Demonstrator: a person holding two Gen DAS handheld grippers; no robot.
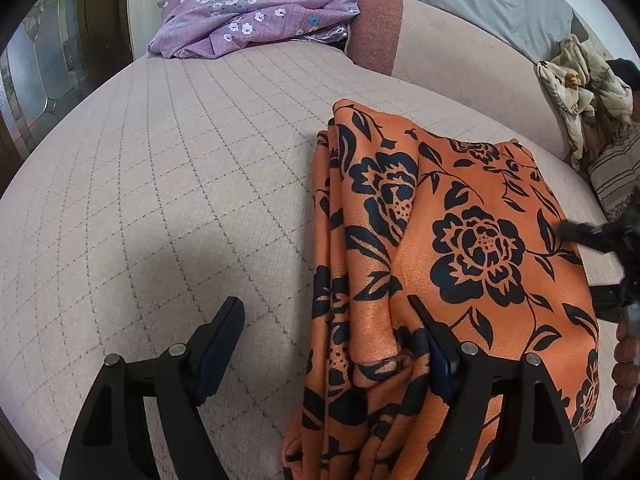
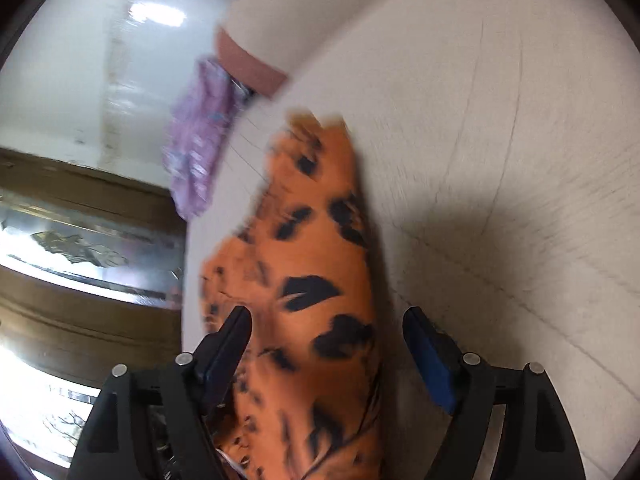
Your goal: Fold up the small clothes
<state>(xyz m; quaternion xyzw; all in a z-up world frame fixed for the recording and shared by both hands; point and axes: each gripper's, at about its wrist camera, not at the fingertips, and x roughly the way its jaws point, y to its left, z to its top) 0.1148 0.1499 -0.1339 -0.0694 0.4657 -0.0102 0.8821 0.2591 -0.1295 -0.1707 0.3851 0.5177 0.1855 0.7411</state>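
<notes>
Left wrist view shows the orange floral garment [image 1: 460,240] folded on the bed [image 1: 180,180] from centre to 4 o'clock; left tool [image 1: 328,332] gapes wide at its edge, probably for another fold; right tool [image 2: 326,344] is open, straddling the cloth without pinching

A home: quilted sofa [image 1: 168,168], glass-paned wooden door [image 1: 44,64].

Orange cloth [image 1: 460,240]: woven fabric with a slight sheen, black floral print
Bed cover [image 1: 180,160]: matt quilted textile, stitched grid
Purple cloth [image 1: 256,16], upper left: soft matt cotton look, creased
Left gripper [image 1: 324,336]: matt black plastic, shiny metal pins
Door [image 2: 80,240]: brown wood, glossy patterned glass
</notes>
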